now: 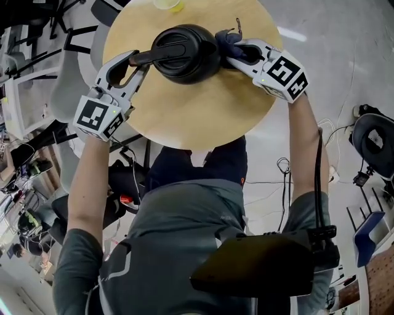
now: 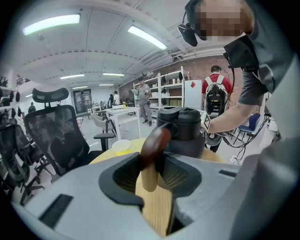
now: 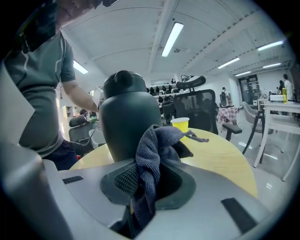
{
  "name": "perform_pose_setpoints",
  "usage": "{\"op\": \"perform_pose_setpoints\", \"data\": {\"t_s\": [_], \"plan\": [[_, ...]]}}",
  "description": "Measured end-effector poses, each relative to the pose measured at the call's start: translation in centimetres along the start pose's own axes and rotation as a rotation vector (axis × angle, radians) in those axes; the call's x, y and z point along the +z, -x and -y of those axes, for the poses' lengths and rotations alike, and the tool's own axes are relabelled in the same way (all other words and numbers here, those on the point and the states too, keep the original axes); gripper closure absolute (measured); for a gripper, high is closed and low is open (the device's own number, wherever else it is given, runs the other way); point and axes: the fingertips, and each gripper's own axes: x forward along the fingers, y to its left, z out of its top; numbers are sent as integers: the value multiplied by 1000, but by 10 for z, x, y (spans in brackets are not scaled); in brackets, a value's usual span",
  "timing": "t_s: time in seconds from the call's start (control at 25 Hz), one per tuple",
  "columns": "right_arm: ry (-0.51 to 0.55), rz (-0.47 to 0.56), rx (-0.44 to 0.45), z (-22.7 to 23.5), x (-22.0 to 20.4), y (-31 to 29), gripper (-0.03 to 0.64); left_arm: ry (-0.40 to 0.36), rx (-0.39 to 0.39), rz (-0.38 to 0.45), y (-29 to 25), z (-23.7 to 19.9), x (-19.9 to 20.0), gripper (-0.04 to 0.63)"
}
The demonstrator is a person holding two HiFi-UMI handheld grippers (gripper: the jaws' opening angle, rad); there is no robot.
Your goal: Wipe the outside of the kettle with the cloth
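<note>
A black kettle (image 1: 184,52) stands on the round wooden table (image 1: 197,120), its handle (image 1: 138,58) pointing left. My left gripper (image 1: 136,64) is shut on that handle. In the left gripper view the dark handle (image 2: 152,147) stands between the jaws, with the kettle body (image 2: 185,133) just beyond. My right gripper (image 1: 237,54) is shut on a dark blue cloth (image 1: 226,42), held at the kettle's right side. In the right gripper view the cloth (image 3: 152,154) hangs bunched from the jaws right in front of the kettle (image 3: 129,117). Whether it touches the wall I cannot tell.
A yellow cup (image 1: 167,3) sits on the far part of the table behind the kettle, also in the right gripper view as a yellow cup (image 3: 180,124). Black office chairs (image 2: 51,131) stand around the table. Cables (image 1: 283,166) lie on the floor at the right.
</note>
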Motion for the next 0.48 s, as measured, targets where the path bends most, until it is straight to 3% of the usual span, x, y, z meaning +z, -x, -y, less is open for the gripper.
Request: {"op": "perform_pose_setpoints", "data": {"t_s": [0.48], "plan": [[-69,-5,-174,-46,-11,2,529,-18,-88,26,1,0,1,466]]}}
